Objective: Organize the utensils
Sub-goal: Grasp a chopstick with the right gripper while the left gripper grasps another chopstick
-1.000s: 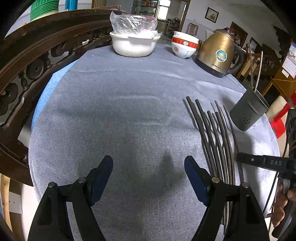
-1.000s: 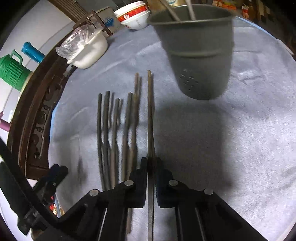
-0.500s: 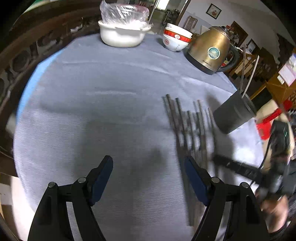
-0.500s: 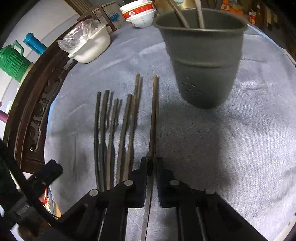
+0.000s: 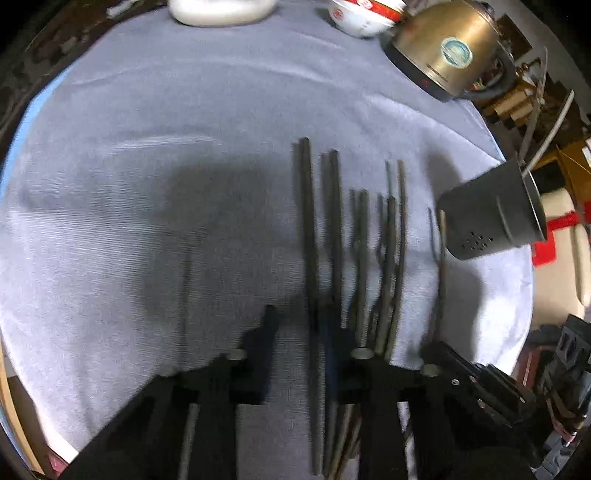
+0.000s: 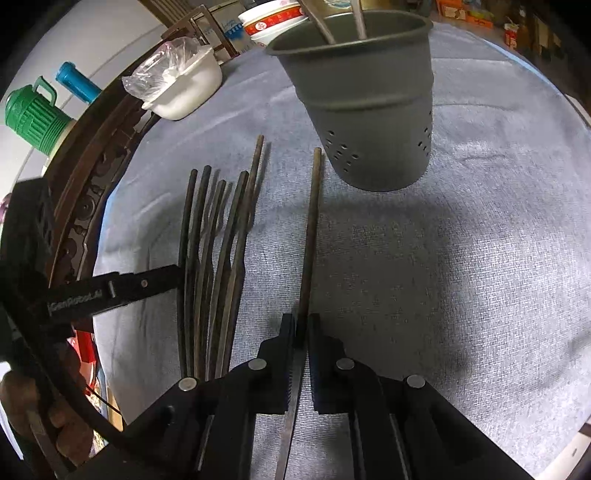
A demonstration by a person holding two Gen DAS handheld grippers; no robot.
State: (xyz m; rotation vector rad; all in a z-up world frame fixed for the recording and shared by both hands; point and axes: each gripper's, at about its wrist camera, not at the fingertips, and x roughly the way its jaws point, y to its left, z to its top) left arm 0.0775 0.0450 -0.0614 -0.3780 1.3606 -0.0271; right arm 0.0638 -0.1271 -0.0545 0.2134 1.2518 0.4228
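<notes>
Several dark chopsticks lie side by side on the grey cloth; the left wrist view shows the same row. My left gripper hangs over the row's left side, its jaws closing. The leftmost chopstick lies between the fingers, with a gap still showing on its left. My right gripper is shut on a single chopstick, held apart from the row and pointing at the grey perforated holder. Two utensils stand in that holder.
A gold kettle, red-and-white bowls and a white bowl with plastic wrap stand at the far edge. A carved wooden chair back and a green jug are on the left. A hand holds the left gripper.
My left gripper swung right over the chopstick row, tipped downward, and its jaws narrowed around the leftmost chopstick. The right gripper drew its chopstick slightly away from the row.
</notes>
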